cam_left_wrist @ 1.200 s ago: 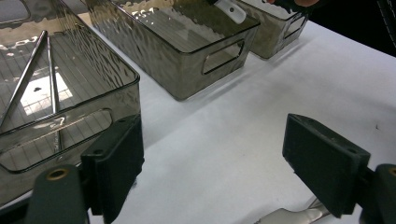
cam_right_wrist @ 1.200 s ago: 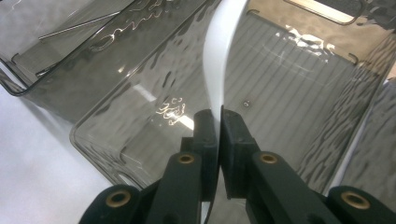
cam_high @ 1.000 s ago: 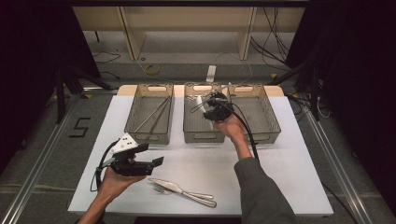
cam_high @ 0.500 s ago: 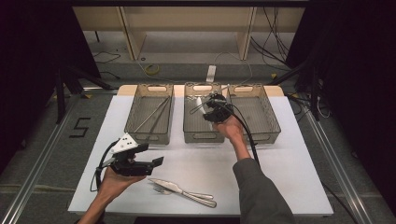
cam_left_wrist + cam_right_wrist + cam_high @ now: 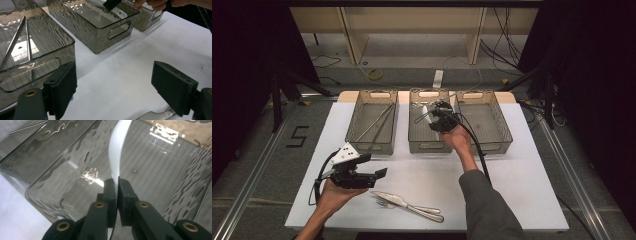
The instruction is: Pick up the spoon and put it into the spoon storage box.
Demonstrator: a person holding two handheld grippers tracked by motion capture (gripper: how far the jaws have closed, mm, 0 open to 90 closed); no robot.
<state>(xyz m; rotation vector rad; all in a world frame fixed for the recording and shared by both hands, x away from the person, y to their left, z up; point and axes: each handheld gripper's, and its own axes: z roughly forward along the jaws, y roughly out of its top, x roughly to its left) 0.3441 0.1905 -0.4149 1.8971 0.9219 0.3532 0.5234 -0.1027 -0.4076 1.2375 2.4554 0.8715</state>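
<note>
On the white desk [image 5: 522, 175] three smoky clear bins sit in a row at the far side. Left bin [image 5: 373, 120] has thin metal rods [image 5: 374, 122] lying slantwise in it; the left gripper view shows them through the rippled wall [image 5: 15, 42]. Middle bin [image 5: 428, 125] is under the right gripper [image 5: 438, 116], held by the person's right hand [image 5: 457, 137] over its near right part. Right bin [image 5: 484, 120] looks empty, just beside the middle one.

Right gripper fingers [image 5: 110, 192] are pressed together on a white spoon [image 5: 116, 152]; only a thin gap where the white piece passes between them. In the right gripper view the spoon curves up from the fingers over the ribbed floor of the middle bin [image 5: 155, 165]; whether it touches the floor, cannot tell. From the high view the spoon [image 5: 424, 111] is a small pale shape ahead of the gripper.

Left gripper [image 5: 379, 174] is held low over the desk near the front left, left hand [image 5: 334, 192] under it, fingers [image 5: 62, 85] wide apart with nothing between them, bare desk in the gap. Just beside it toward the front lie a metal fork [image 5: 384, 201] and knife [image 5: 409, 205], overlapping, handles to the right. The left gripper view catches a bit of metal [image 5: 155, 115] at its bottom edge, near its right finger, plus the right hand [image 5: 155, 3] far off over the middle bin [image 5: 100, 32].

Nothing stands between the left gripper and the cutlery.
</note>
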